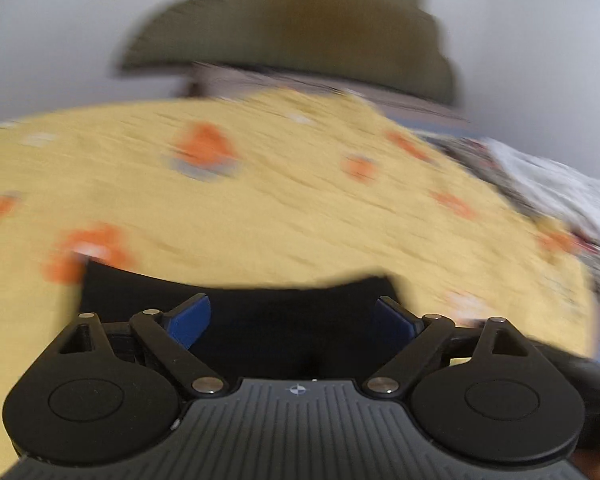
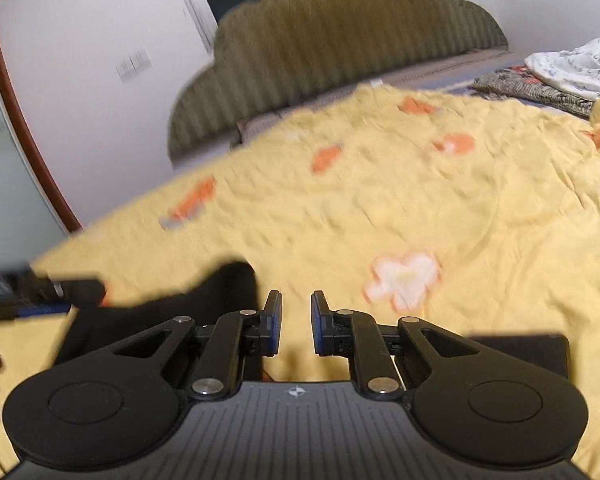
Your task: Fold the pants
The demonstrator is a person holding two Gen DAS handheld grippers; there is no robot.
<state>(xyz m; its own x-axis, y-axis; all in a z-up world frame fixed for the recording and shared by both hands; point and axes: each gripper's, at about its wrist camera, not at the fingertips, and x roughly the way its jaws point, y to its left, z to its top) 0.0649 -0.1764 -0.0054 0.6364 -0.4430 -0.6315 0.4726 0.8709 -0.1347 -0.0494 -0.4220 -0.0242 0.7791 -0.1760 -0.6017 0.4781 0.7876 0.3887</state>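
While both views are smeared by motion, the main things can still be made out.

Left gripper (image 1: 296, 322): jaws spread wide, blue pads (image 1: 190, 322) far apart, nothing pinched; black cloth lies beneath and between them, untouched by the pads as far as the blur allows.
Right gripper (image 2: 296, 322): fingers drawn close with a narrow gap left, only yellow bedding showing in that gap; nothing held.
Pants (image 1: 236, 292): black, lying flat on the bed just ahead of the left gripper; in the right wrist view they (image 2: 172, 304) sit to the left of the right gripper's fingers.
Bedspread (image 2: 420, 200): yellow, crinkled, with orange and white flower shapes, spread under everything.
Headboard (image 2: 340, 32): olive green, ribbed, scalloped top, against a pale wall.
Other laundry (image 2: 572, 68): a white printed cloth over a grey patterned one, at the far right of the bed.
Dark flat object (image 2: 516, 354): on the bedspread just right of the right gripper; I cannot tell what it is.
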